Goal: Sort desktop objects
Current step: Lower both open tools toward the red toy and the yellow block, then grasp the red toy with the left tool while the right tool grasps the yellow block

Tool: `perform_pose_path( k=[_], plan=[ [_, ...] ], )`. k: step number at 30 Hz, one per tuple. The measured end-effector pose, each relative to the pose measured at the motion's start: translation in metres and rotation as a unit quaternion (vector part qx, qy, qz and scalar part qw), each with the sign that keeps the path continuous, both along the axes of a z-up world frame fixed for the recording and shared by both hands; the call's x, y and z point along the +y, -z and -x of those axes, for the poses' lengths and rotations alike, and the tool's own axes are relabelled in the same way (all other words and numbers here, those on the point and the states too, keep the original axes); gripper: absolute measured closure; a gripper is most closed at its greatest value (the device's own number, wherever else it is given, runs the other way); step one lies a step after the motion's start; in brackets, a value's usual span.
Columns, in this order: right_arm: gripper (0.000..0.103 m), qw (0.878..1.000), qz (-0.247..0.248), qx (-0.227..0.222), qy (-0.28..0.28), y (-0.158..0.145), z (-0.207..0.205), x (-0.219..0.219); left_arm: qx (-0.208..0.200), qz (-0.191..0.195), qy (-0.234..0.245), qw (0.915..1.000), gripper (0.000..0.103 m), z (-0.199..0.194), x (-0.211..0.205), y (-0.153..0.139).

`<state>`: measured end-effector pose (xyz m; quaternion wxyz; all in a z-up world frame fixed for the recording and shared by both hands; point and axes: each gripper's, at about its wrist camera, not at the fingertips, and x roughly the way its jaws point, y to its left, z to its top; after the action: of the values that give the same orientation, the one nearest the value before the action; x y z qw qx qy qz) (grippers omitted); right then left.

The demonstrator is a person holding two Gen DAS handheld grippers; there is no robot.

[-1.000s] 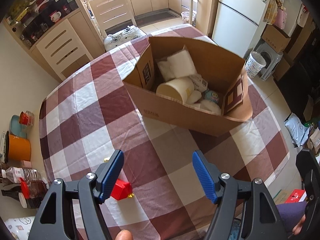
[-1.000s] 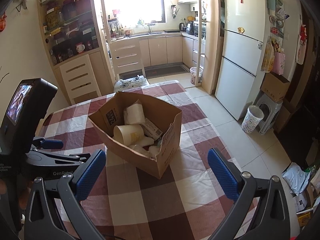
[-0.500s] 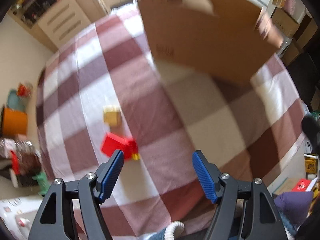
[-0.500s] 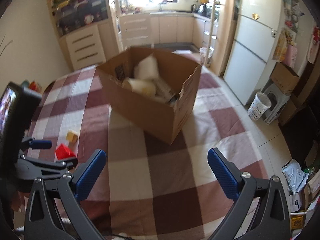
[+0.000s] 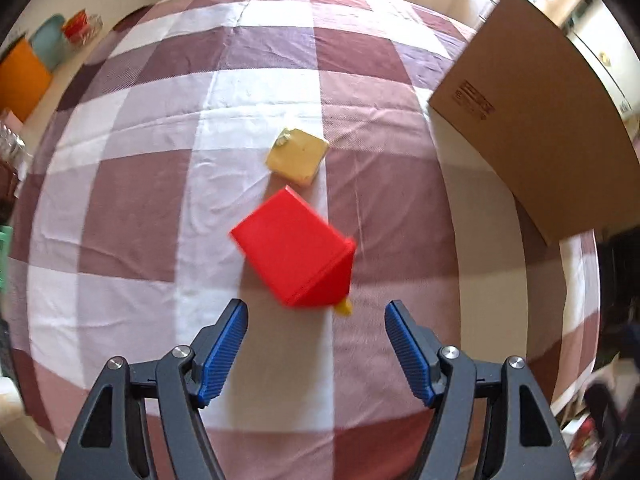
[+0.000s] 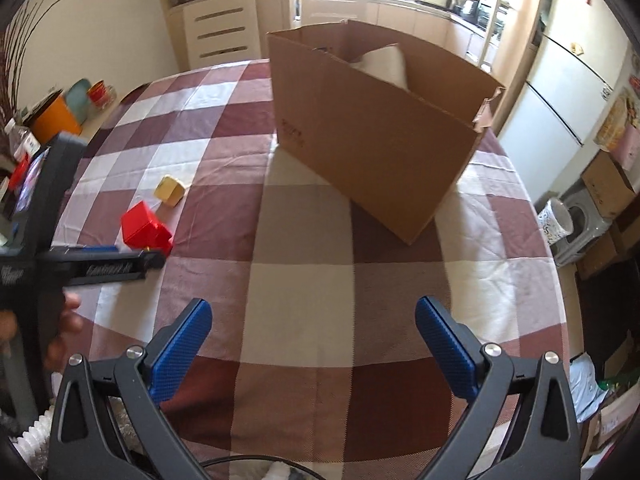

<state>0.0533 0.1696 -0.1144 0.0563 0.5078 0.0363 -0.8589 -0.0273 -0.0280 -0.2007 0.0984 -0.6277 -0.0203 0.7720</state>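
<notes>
As my left tool (image 5: pixel 316 344) hangs wide open, empty, just short of red block (image 5: pixel 294 254): centre pads across flat faces, avoid yellow block (image 5: pixel 298 155). Right tool (image 6: pixel 312 344) open, idle.

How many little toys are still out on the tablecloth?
2. The red toy lies just ahead of the open left gripper; the yellow block sits just beyond it. The box may hide more.

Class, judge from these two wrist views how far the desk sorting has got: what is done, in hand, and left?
Done: the cardboard box already holds a white item. In hand: nothing; the open left gripper hovers near the red block, and the right gripper is open. Left: the red block and the yellow block lie on the tablecloth.
</notes>
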Motion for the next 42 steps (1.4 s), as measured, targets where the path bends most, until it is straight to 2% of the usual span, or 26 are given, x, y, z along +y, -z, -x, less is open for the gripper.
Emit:
perform_pose_path(
  k=[5,9,12,16,19,22,26,28,30,35,37,39,41,42],
  plan=[
    [0.000,1.000,-0.004,-0.010,-0.009,0.009,0.004,-0.005,-0.004,-0.016,-0.024,0.9996,0.030,0.020,-0.002,0.017],
    [0.000,1.000,-0.012,-0.015,-0.013,0.017,0.007,-0.006,0.008,0.004,-0.003,1.0000,0.032,0.018,-0.013,0.016],
    [0.000,1.000,-0.010,-0.017,-0.020,0.024,0.014,-0.008,0.002,0.000,0.010,0.9999,0.042,0.015,-0.035,0.015],
    [0.000,0.998,-0.010,-0.010,-0.054,0.034,0.029,-0.026,0.003,0.020,-0.005,0.9998,0.043,0.017,-0.072,0.013],
    [0.000,0.996,-0.012,-0.004,-0.088,0.043,0.045,-0.047,0.002,0.012,-0.028,0.9995,0.042,0.020,-0.091,0.009],
    [0.000,0.990,-0.018,0.013,-0.143,0.050,0.063,-0.082,0.005,0.004,-0.029,0.9996,0.042,0.027,-0.093,0.003],
    [0.000,0.976,-0.044,0.036,-0.212,0.062,0.083,-0.127,0.012,0.025,-0.003,0.9996,0.039,0.033,-0.083,0.003],
    [0.002,0.968,-0.057,0.039,-0.241,0.072,0.095,-0.149,0.009,0.031,-0.006,0.9995,0.038,0.035,-0.077,0.005],
    [0.002,0.962,-0.073,0.041,-0.261,0.082,0.103,-0.164,-0.001,0.019,-0.012,0.9997,0.038,0.041,-0.073,0.006],
    [0.013,0.948,-0.080,0.042,-0.305,0.098,0.117,-0.180,-0.009,0.018,-0.021,0.9996,0.036,0.057,-0.067,0.015],
    [0.014,0.945,-0.071,0.044,-0.315,0.100,0.124,-0.182,-0.013,0.023,-0.038,0.9989,0.029,0.057,-0.079,0.018],
    [0.023,0.944,-0.063,0.042,-0.322,0.102,0.130,-0.183,-0.019,0.037,-0.057,0.9975,0.029,0.053,-0.097,0.021],
    [0.048,0.938,-0.050,0.031,-0.342,0.105,0.133,-0.185,-0.022,0.055,-0.069,0.9959,0.030,0.047,-0.112,0.022],
    [0.056,0.935,-0.040,0.028,-0.351,0.104,0.133,-0.185,-0.023,0.058,-0.075,0.9953,0.031,0.044,-0.119,0.022]
  ],
)
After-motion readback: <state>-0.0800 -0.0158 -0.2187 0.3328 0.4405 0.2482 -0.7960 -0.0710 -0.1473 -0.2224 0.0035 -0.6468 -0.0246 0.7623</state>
